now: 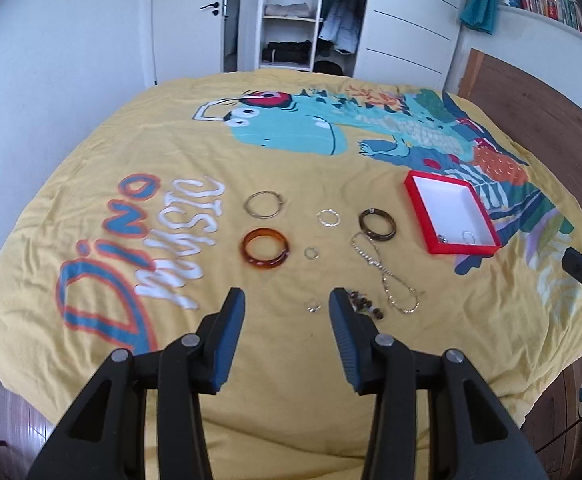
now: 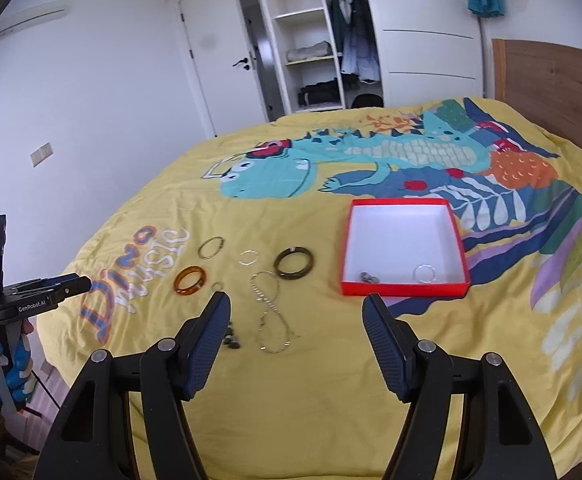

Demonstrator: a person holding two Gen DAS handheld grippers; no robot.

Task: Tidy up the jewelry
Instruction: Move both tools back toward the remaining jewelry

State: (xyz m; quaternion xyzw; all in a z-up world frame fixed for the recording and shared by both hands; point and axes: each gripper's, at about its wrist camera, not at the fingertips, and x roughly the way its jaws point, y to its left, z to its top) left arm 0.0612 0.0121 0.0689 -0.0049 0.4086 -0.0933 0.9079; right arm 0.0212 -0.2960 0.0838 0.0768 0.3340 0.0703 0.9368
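Both of your grippers hang above the near edge of the yellow bedspread (image 1: 171,140), and neither holds anything. Your left gripper (image 1: 287,300) is spread to a middling width, its ribbed blue pads (image 1: 227,340) on either side of a small silver ring (image 1: 312,305). Your right gripper (image 2: 295,304) is spread wide over bare cloth, just short of the red box (image 2: 405,290).

Only your left view shows that small ring and the dark beads (image 1: 365,304) clearly; from the right, the beads sit half hidden behind the left pad. Your right view looks deeper into the box: a white inside, with a thin clear ring (image 2: 425,273) and a small dark metal piece (image 2: 369,278) near its front wall. It also shows your left gripper from the side, far off at the bed's left edge.

The rest lies loose between the printed lettering and the box: a glossy amber bangle (image 1: 266,249), a thin wire hoop (image 1: 265,204), a pale ring (image 1: 328,217), a dark brown bangle (image 1: 377,225), a tiny ring (image 1: 311,253) and a silver chain (image 1: 387,272) looped in a figure eight. The cloth is soft and lightly creased.
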